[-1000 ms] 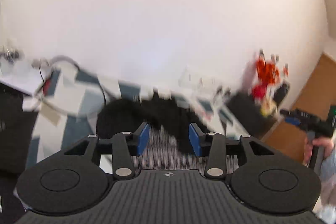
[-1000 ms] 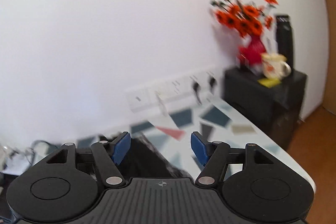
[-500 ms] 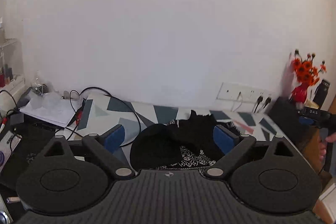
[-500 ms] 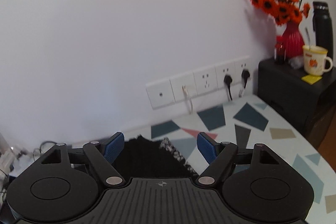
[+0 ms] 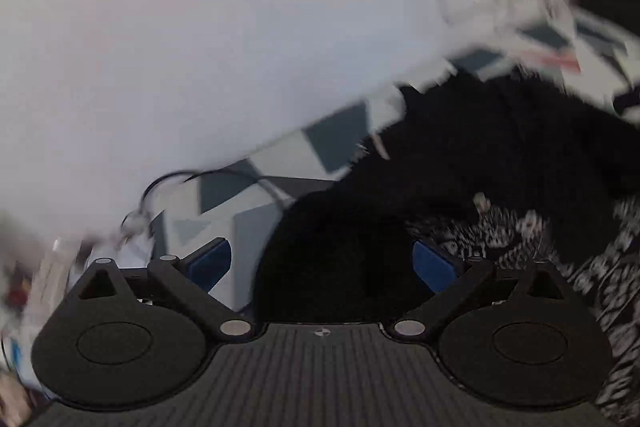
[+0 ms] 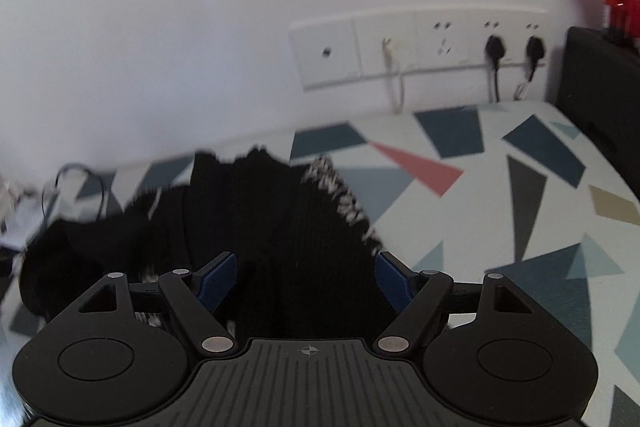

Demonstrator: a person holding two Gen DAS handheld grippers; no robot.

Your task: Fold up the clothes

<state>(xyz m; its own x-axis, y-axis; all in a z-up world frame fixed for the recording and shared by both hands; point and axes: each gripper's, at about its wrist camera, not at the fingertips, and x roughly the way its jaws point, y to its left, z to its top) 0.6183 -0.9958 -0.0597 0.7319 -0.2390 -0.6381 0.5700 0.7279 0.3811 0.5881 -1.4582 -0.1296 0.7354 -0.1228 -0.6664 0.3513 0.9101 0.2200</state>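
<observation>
**A:** Start with the biggest thing. Where does the surface (image 6: pixel 520 187) sit, and why is so much of it bare?

**B:** It fills the right wrist view from about 9 o'clock round to 4 o'clock, white with dark and red triangles. The bare stretch towards 3 o'clock would give room to spread cloth flat, I'd judge.

**A:** And the clothes?

**B:** A black knit garment (image 6: pixel 280 227) lies crumpled in a heap on the surface, at the centre of that view and running to 9 o'clock. A black-and-white patterned fabric (image 5: pixel 580 267) shows under and beside it, at 3 to 4 o'clock in the left wrist view. Nothing there reads as a neat fold; it is bunched, with edges turned over.

**A:** The left gripper (image 5: pixel 322 263)?

**B:** Its jaws stand wide apart, holding nothing, aimed at the dark mound of the garment. That view is smeared and tilted, so I cannot tell whether the tips touch cloth.

**A:** The right gripper (image 6: pixel 306 279)?

**B:** Jaws also spread, empty, with the black knit lying between and just beyond them. Spread that way, they look set to take an edge, though that is my reading only.

**A:** Smaller things?

**B:** A socket strip (image 6: pixel 420 51) on the wall at 1 o'clock with two black plugs, and a thin cable (image 5: pixel 168 183) looped at 10 o'clock in the left view, close enough to the heap to snag.
</observation>
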